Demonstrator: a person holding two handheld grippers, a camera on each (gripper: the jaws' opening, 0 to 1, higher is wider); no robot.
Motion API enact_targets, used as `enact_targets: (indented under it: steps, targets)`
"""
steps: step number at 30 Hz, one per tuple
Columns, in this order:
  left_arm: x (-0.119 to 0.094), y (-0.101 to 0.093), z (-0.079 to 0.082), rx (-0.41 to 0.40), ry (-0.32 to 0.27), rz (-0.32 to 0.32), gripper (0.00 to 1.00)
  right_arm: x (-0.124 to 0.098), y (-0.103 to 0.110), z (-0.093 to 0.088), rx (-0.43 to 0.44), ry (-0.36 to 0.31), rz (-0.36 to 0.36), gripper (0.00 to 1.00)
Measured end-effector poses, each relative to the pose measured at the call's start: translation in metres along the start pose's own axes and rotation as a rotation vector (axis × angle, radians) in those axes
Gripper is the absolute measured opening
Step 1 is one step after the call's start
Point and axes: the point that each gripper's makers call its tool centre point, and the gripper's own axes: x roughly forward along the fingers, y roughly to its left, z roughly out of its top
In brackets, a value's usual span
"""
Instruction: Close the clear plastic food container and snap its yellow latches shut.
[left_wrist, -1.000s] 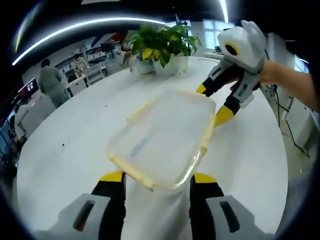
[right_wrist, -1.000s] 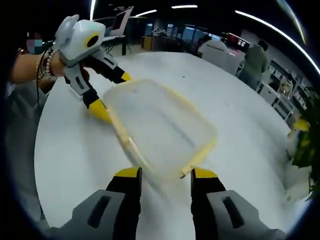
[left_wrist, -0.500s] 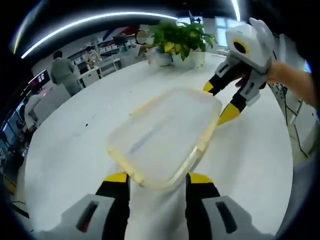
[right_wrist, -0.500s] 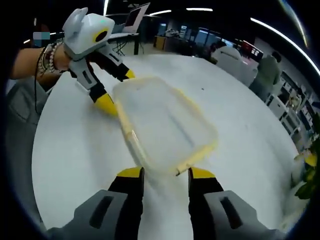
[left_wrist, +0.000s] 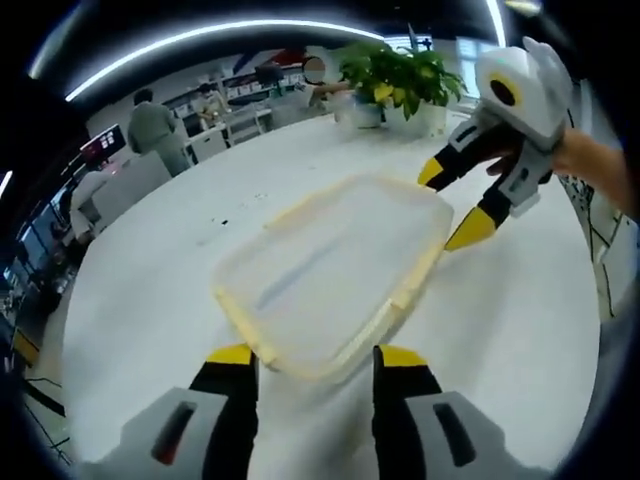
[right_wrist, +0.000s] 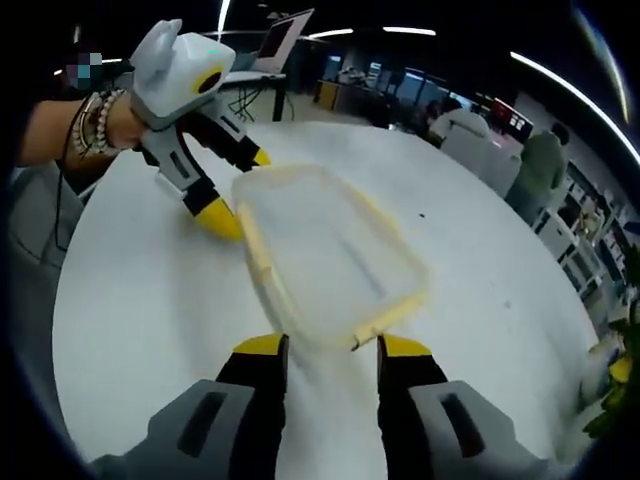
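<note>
In the left gripper view, a person in a grey-green top stood at the far left edge of the room beside white desks, well apart from the round white worktop. The left tongs rose from the bottom of that view with their yellow-tipped jaws set apart, one on each side of the near corner of the clear plastic food container; whether the tips touched its rim I could not tell. The container lay flat in the middle of the worktop with its lid on, and pale yellow latches ran along its edges. Farther right, the right tongs reached in, held by a hand, the jaws spread with one tip at the container's far corner and the other just beside its right edge. A potted plant stood on the worktop behind them. In the right gripper view, the left tongs came in from the upper left, gripped by a hand with a beaded bracelet, jaws parted around the container's far corner. The container lay centred there, and the right tongs straddled its near end, open. A person stood at the right by the desks.
</note>
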Motion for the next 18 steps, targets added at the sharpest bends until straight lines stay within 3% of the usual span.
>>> enact_targets:
  steps: [8, 18]
  targets:
    - [0.0029, 0.0057, 0.0001, 0.013, 0.001, 0.003, 0.41, 0.0032, 0.0000, 0.0027, 0.023, -0.011, 0.004, 0.34]
    - [0.0005, 0.0049, 0.0023, -0.031, -0.023, -0.018, 0.40, 0.0032, 0.0016, 0.0010, 0.035, -0.003, 0.001, 0.33]
